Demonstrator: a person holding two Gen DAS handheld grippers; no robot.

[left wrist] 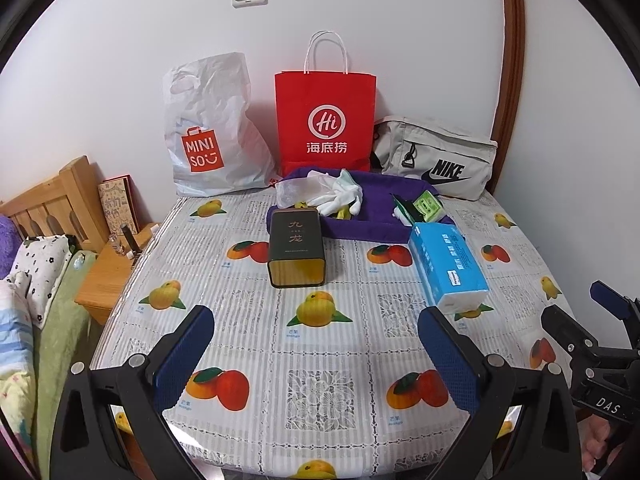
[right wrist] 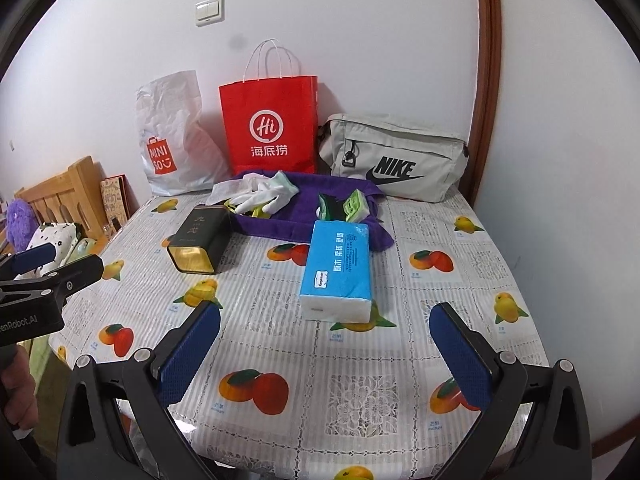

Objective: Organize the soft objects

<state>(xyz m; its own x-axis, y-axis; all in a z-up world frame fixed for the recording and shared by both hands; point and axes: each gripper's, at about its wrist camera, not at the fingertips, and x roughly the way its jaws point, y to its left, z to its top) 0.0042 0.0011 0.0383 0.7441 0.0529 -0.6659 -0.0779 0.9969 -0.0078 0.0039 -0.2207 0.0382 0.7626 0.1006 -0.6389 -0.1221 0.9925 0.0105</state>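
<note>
A blue tissue pack (left wrist: 448, 268) (right wrist: 340, 268) lies on the fruit-print table (left wrist: 320, 360) (right wrist: 360, 392), right of centre. Behind it a purple fabric tray (left wrist: 376, 204) (right wrist: 304, 200) holds white gloves (left wrist: 340, 196) (right wrist: 264, 196) and a green packet (left wrist: 426, 206) (right wrist: 356, 204). A dark tin (left wrist: 296, 246) (right wrist: 200, 240) lies on its side at the tray's left. My left gripper (left wrist: 316, 320) is open above the near table, empty. My right gripper (right wrist: 326, 316) is open too, just short of the tissue pack.
Against the back wall stand a white Miniso plastic bag (left wrist: 208, 136) (right wrist: 172, 140), a red paper bag (left wrist: 326, 120) (right wrist: 272, 124) and a grey Nike pouch (left wrist: 440, 156) (right wrist: 396, 156). A bed with pillows (left wrist: 36, 272) and a wooden nightstand (left wrist: 108, 276) lie to the left.
</note>
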